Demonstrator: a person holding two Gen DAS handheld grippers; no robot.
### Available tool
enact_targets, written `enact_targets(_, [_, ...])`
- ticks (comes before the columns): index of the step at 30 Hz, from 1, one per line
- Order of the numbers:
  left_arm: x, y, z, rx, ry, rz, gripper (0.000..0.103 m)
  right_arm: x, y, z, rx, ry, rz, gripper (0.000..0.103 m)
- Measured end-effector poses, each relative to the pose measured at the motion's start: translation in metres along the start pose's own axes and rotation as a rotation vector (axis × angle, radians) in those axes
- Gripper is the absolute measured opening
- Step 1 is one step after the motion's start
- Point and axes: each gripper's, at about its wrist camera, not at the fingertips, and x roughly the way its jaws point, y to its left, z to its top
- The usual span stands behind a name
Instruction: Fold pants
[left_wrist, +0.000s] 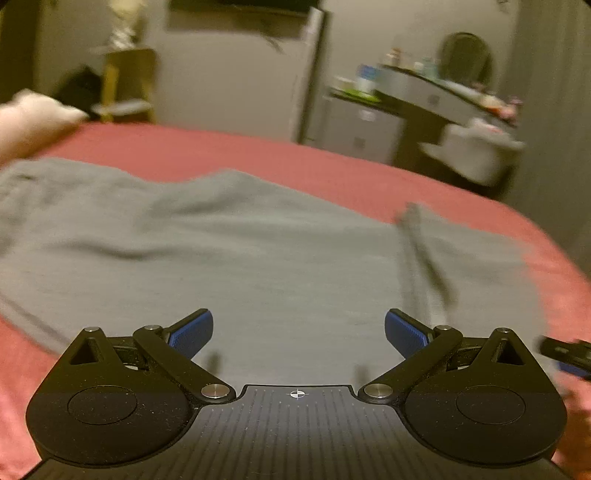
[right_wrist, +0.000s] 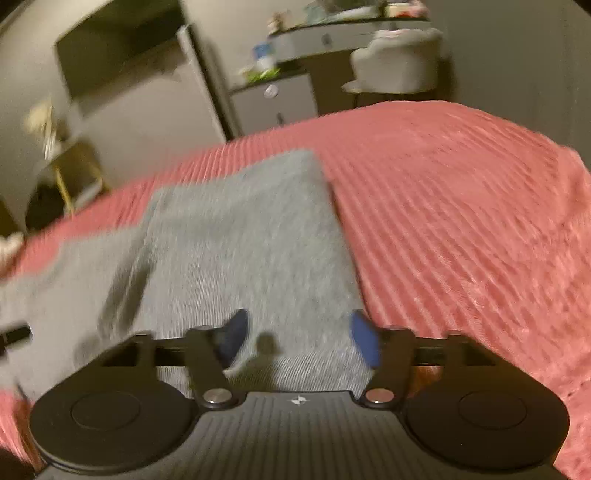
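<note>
Grey pants (left_wrist: 236, 251) lay flat on the bed (right_wrist: 461, 206), long axis crosswise ahead of both jaws; left gripper (left_wrist: 298, 334) and right gripper (right_wrist: 300, 341) spread, empty.

A bed covered with a ribbed pink-red bedspread (right_wrist: 461, 206) was observed. Grey knit pants (left_wrist: 240, 258) were laid flat upon it; a pale pillow (left_wrist: 33, 118) was seen at one edge.

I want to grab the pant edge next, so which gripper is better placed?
Probably the right gripper: its open jaws sit just beside the grey pants' edge on the red bedspread. The left gripper hangs open over mid-fabric.
</note>
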Motion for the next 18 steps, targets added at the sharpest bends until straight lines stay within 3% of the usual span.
enact_targets(6, [0.044, -0.030, 0.031, -0.032, 0.113, -0.209, 0.103, 0.017, -0.020, 0.001, 0.114, -0.016, 0.023, 0.080])
enact_targets(9, [0.070, -0.043, 0.044, -0.003, 0.161, -0.222, 0.092, 0.028, -0.028, 0.003, 0.167, -0.012, 0.025, 0.080])
enact_targets(11, [0.085, -0.054, 0.047, 0.027, 0.213, -0.220, 0.078, 0.031, -0.031, 0.004, 0.178, -0.029, 0.029, 0.080])
enact_targets(14, [0.104, -0.062, 0.046, 0.060, 0.265, -0.209, 0.075, 0.036, -0.032, 0.006, 0.161, -0.047, 0.034, 0.079])
enact_targets(18, [0.115, -0.066, 0.041, 0.089, 0.260, -0.209, 0.077, 0.043, -0.032, 0.009, 0.144, -0.058, 0.042, 0.079])
